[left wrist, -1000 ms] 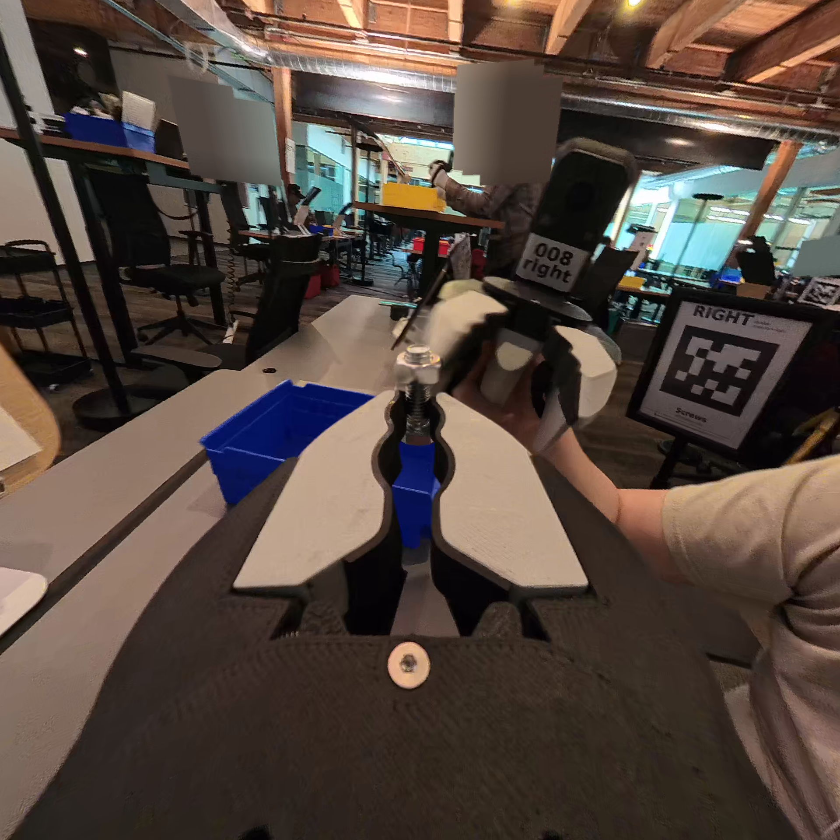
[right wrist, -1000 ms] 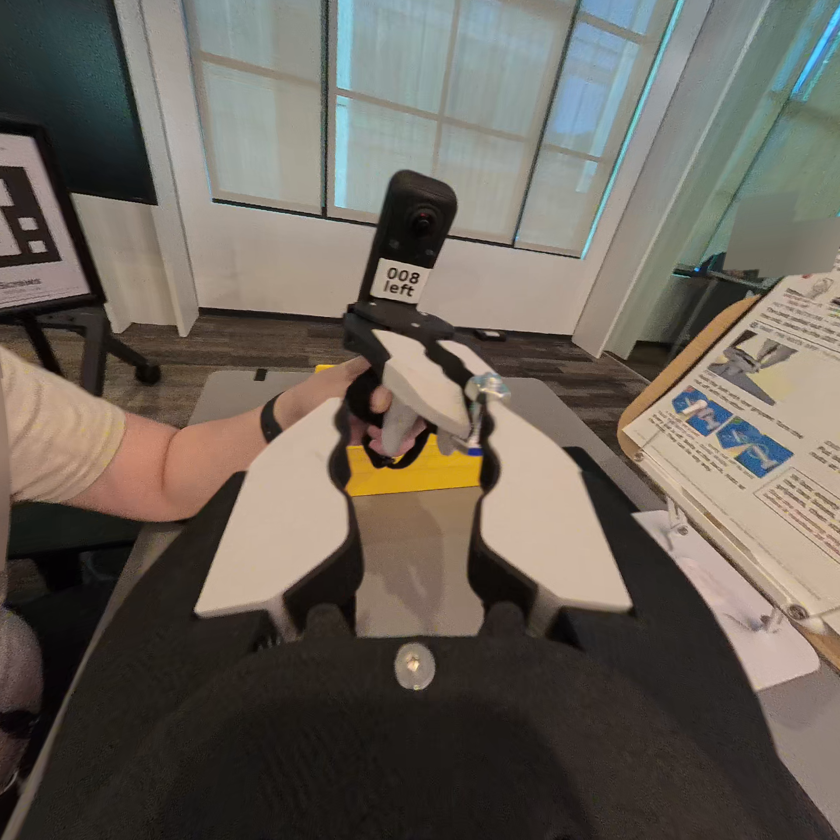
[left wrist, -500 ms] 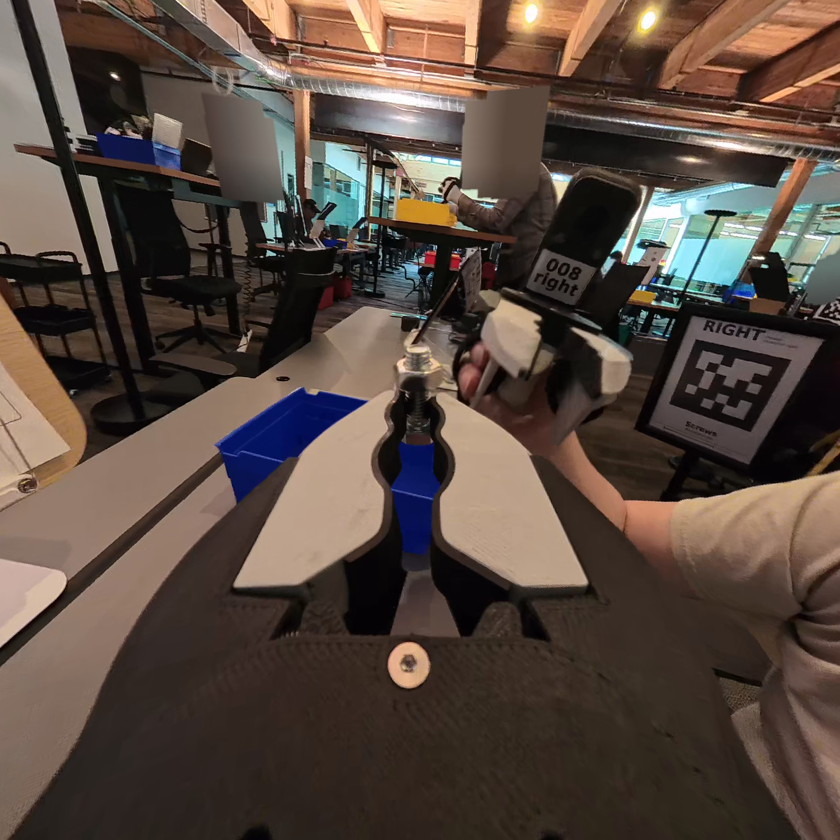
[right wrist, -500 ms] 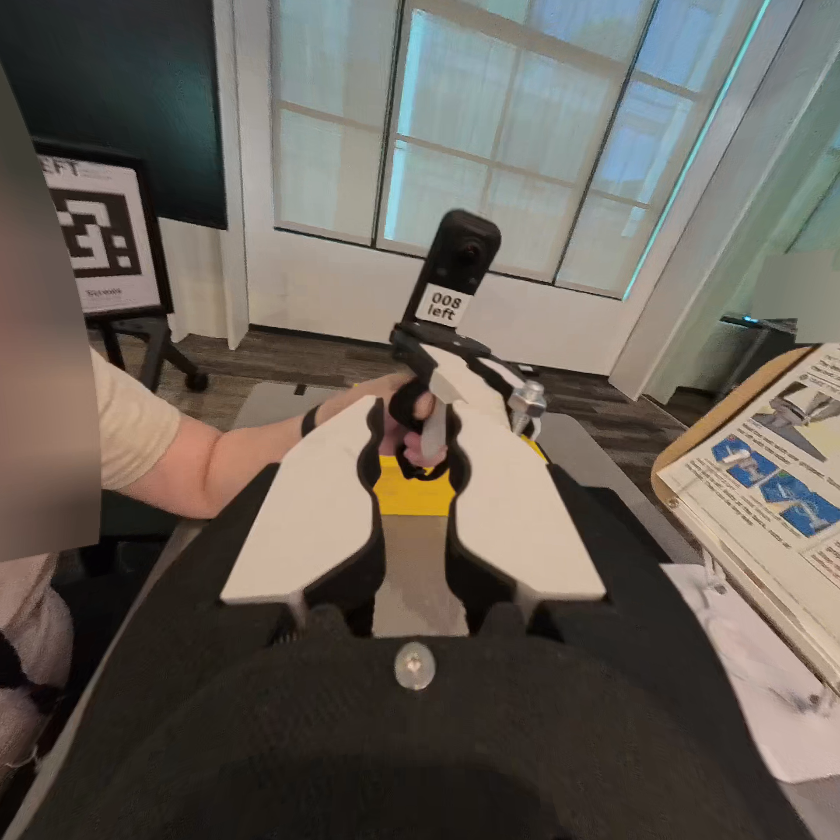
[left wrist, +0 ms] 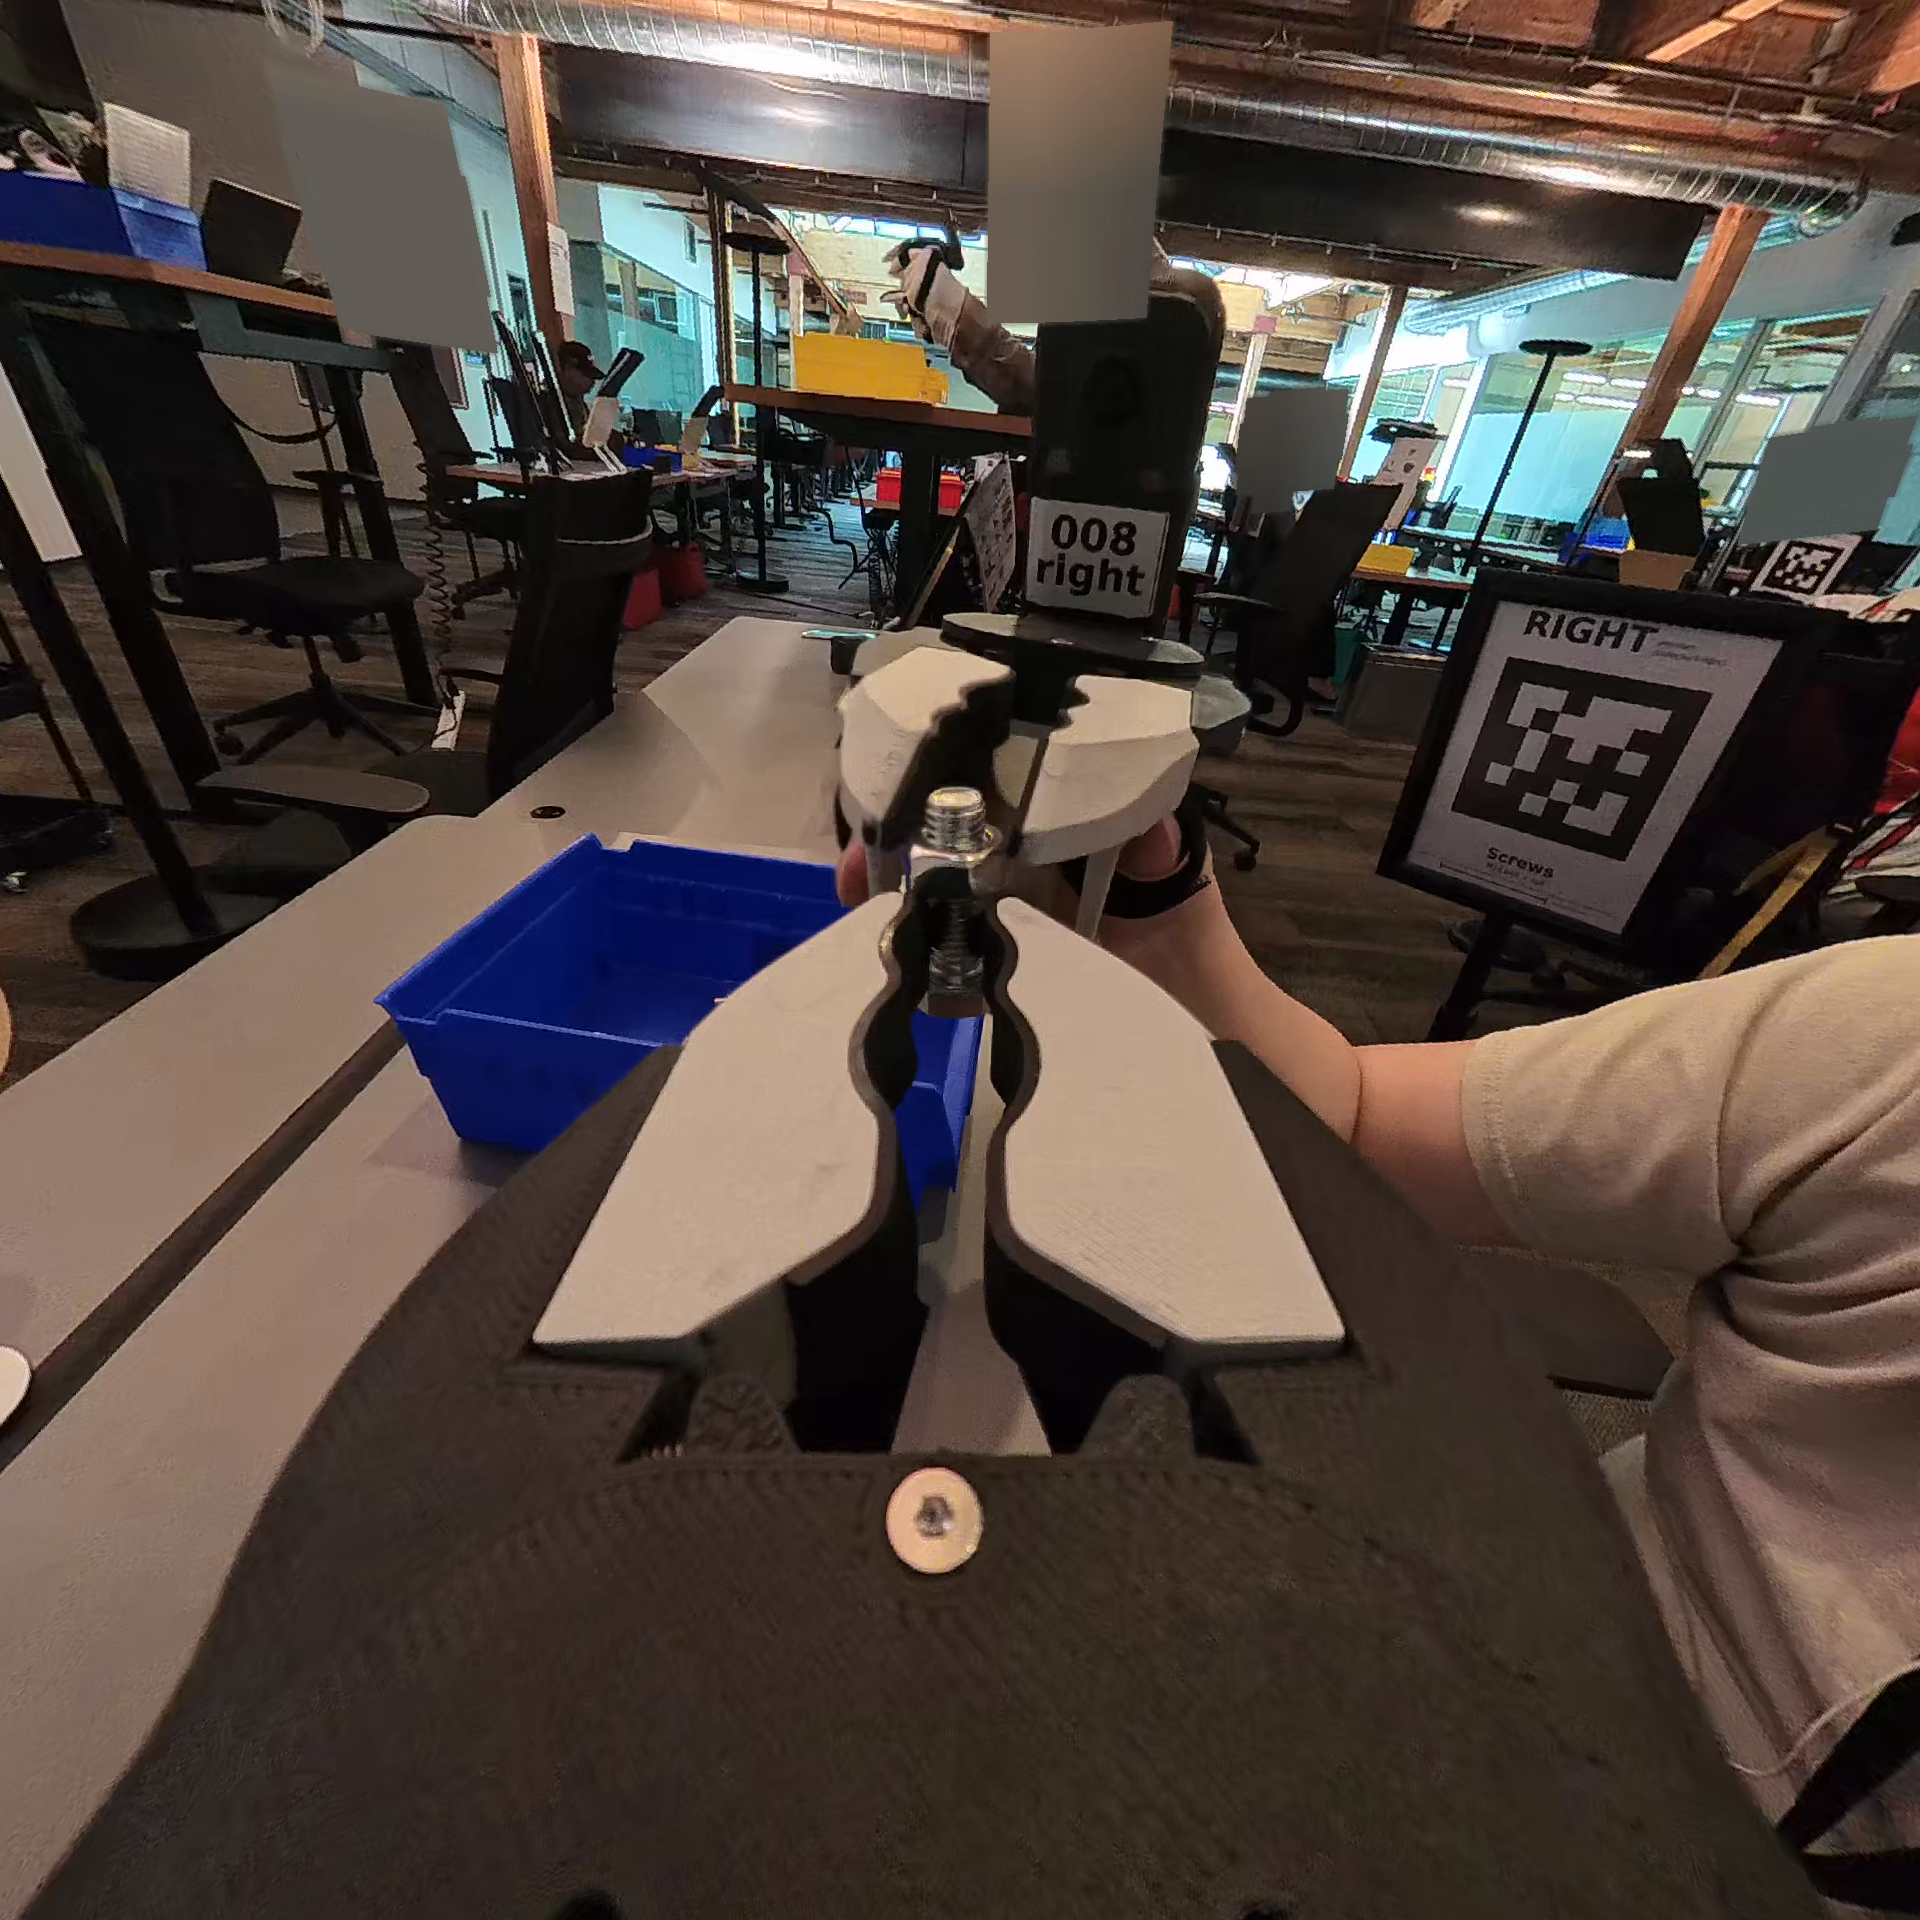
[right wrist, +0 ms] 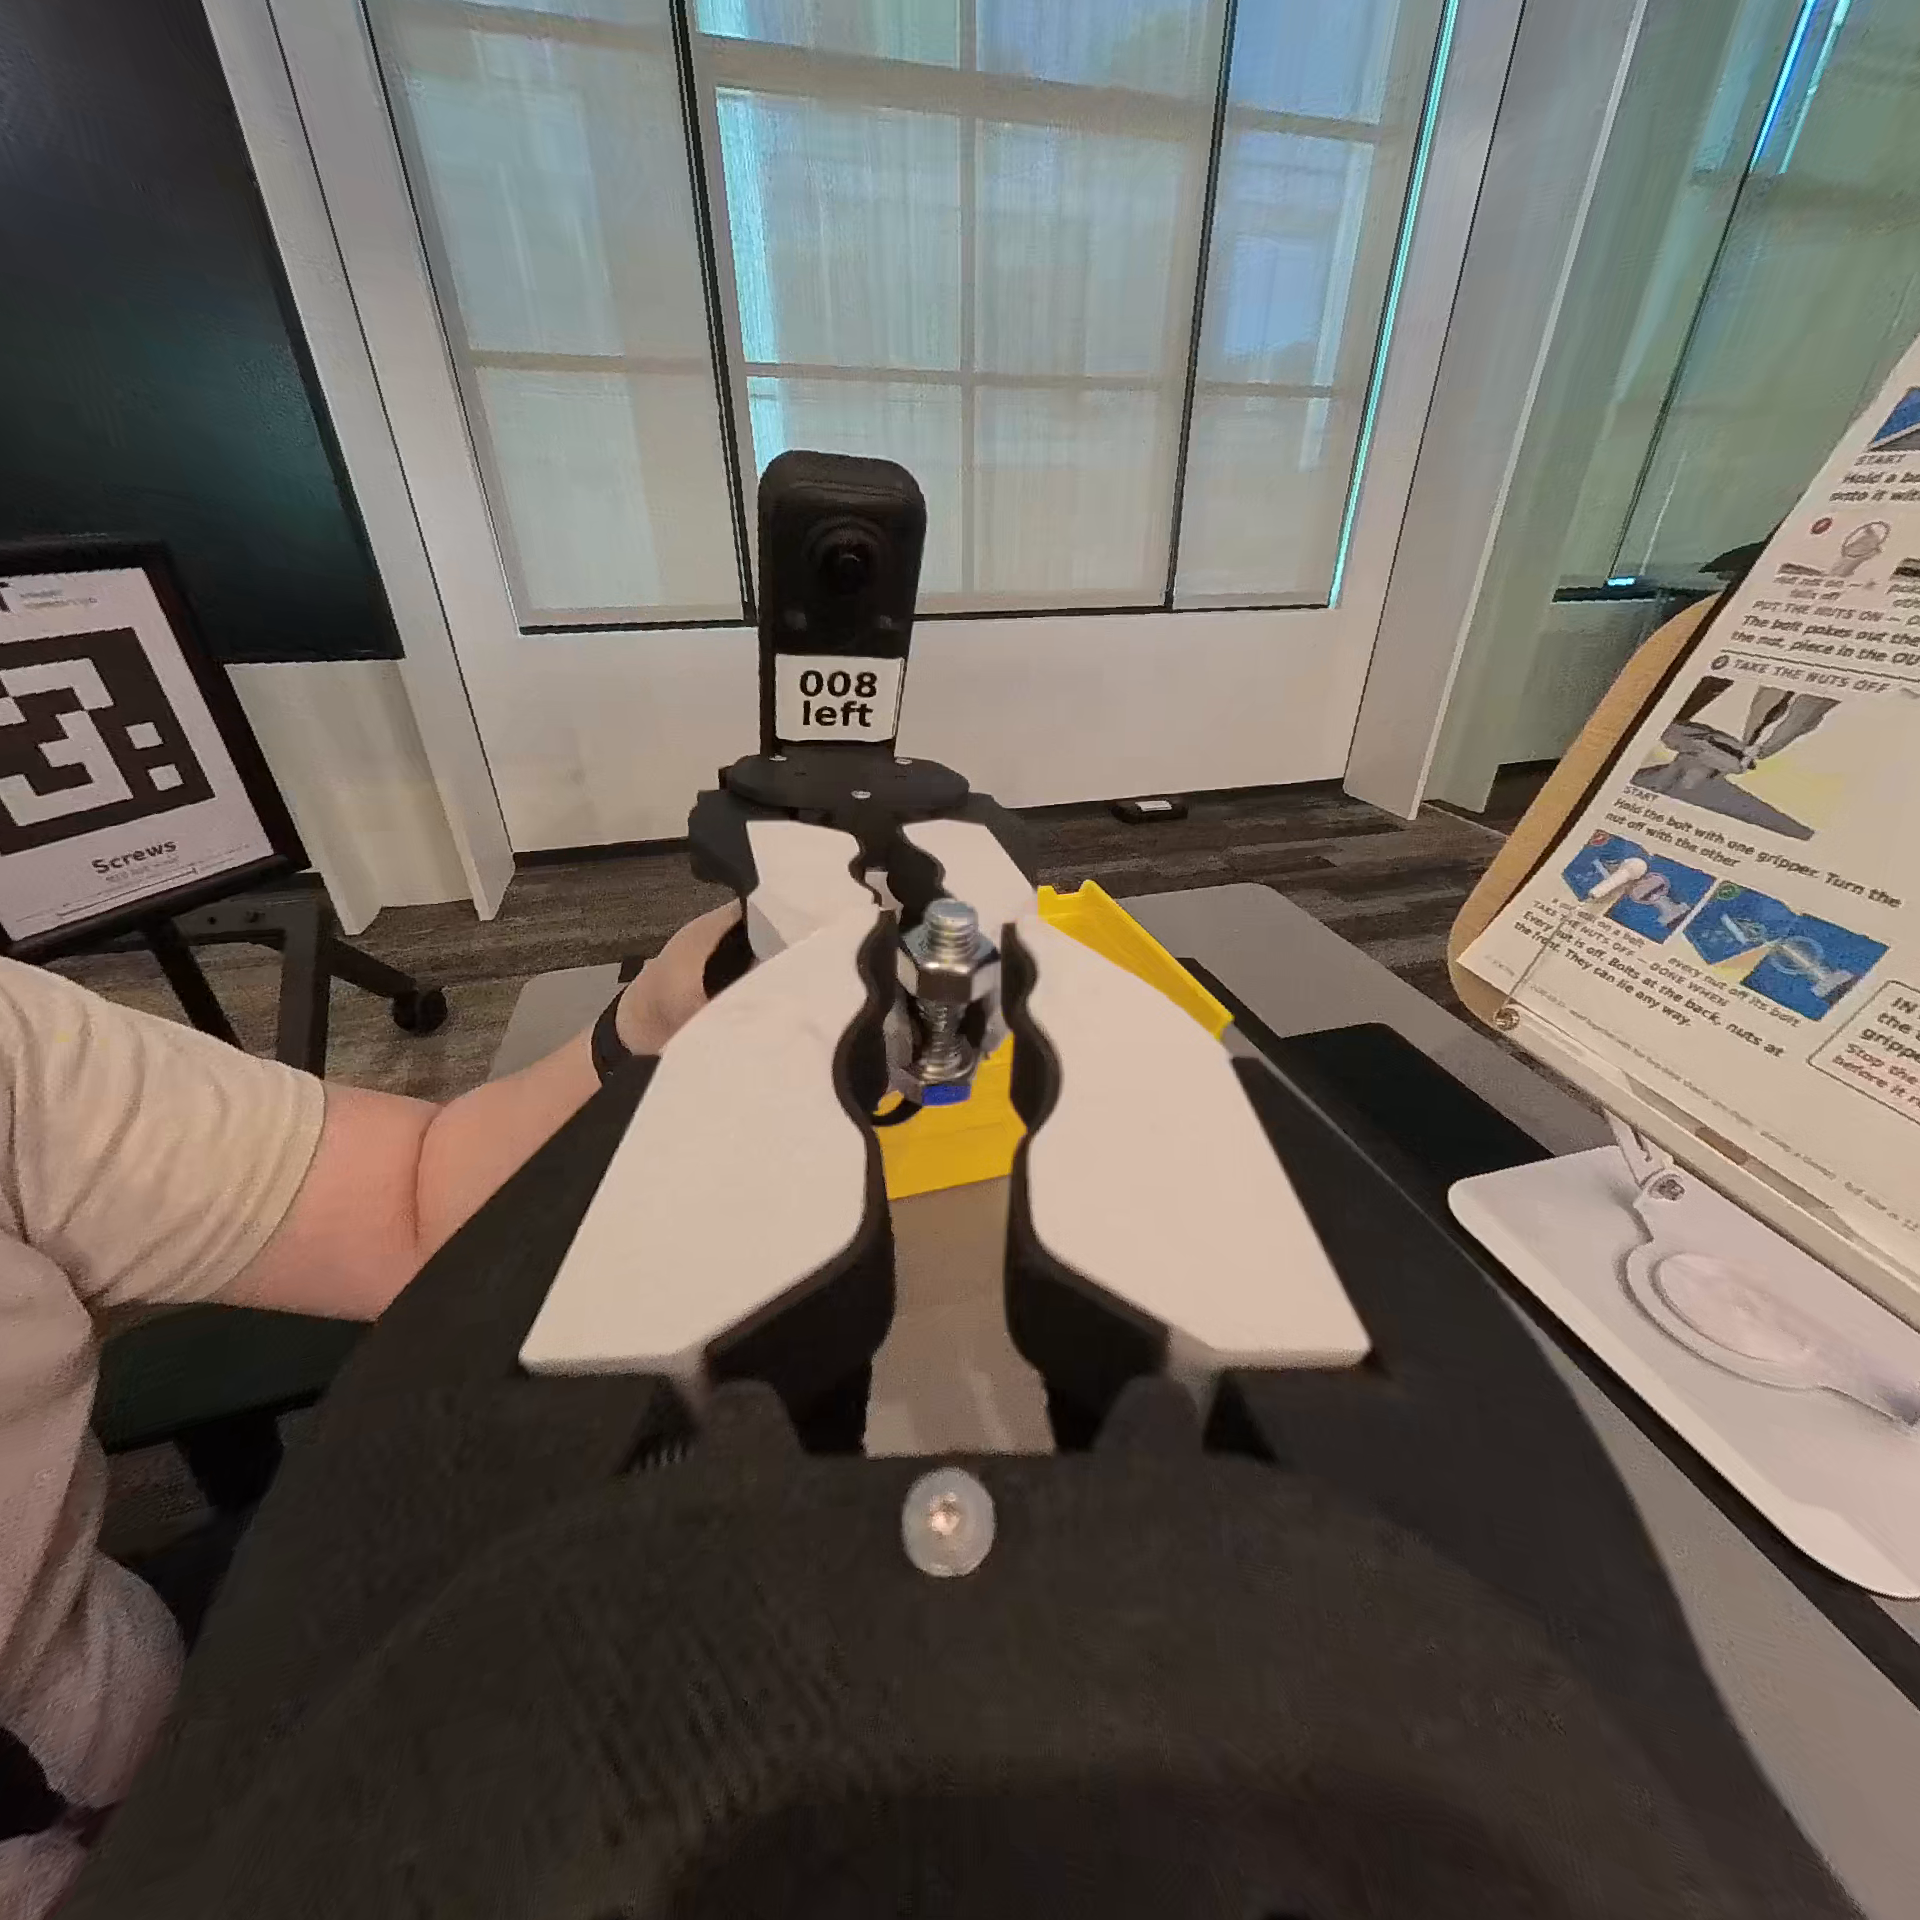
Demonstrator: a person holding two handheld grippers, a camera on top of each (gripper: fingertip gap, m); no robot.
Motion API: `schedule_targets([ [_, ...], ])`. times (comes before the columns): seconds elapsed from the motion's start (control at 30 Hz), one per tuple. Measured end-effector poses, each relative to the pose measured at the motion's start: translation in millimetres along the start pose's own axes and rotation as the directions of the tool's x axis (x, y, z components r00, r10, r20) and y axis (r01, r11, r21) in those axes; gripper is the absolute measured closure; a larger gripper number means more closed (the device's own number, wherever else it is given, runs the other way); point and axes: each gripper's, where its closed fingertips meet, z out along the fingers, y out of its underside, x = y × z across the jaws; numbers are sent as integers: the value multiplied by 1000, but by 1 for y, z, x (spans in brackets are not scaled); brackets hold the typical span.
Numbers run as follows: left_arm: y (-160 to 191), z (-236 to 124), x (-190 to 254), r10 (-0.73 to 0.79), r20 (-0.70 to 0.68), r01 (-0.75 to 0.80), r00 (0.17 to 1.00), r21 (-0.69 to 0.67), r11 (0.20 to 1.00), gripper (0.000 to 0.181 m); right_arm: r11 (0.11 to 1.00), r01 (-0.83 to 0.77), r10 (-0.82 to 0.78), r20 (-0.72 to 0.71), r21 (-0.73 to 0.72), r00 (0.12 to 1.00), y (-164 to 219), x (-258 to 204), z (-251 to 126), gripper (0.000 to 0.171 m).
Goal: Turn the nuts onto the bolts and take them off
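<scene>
My left gripper [left wrist: 954, 935] is shut on the threaded shaft of an upright steel bolt [left wrist: 956, 961] and holds it above the table. A steel nut [left wrist: 954, 836] sits near the bolt's top. The right gripper [left wrist: 961, 805] faces me from beyond, with a finger on each side of the nut. In the right wrist view my right gripper [right wrist: 948, 971] is shut on the nut [right wrist: 948, 979], and the bolt tip [right wrist: 948, 923] pokes up above it. The left gripper's white fingers [right wrist: 795, 883] show behind, their tips hidden.
A blue bin [left wrist: 623, 966] stands on the grey table [left wrist: 208, 1091] under and left of the grippers. A yellow bin [right wrist: 1122, 956] lies beyond the right gripper. An instruction board [right wrist: 1714, 883] on a white stand is at the right. Marker signs [left wrist: 1579, 748] stand beside the table. Less than 4 cm separates the two grippers' tips.
The right gripper, open and off to the side, has swung in line with the bolt and shut on the nut. The left gripper has kept hold of the bolt.
</scene>
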Motion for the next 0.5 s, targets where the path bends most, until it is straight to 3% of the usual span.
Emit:
schedule_targets([
  [0.23, 2, 0, 4, 37, 0, -37, 999, -28, 999, 172, 997, -80, 80, 50, 2, 996, 0, -2, -1, 156],
  [0.5, 3, 3, 7, 50, -19, -51, 999, -26, 998, 172, 999, -3, 4, 27, -41, 1000, 2, -3, -4, 157],
])
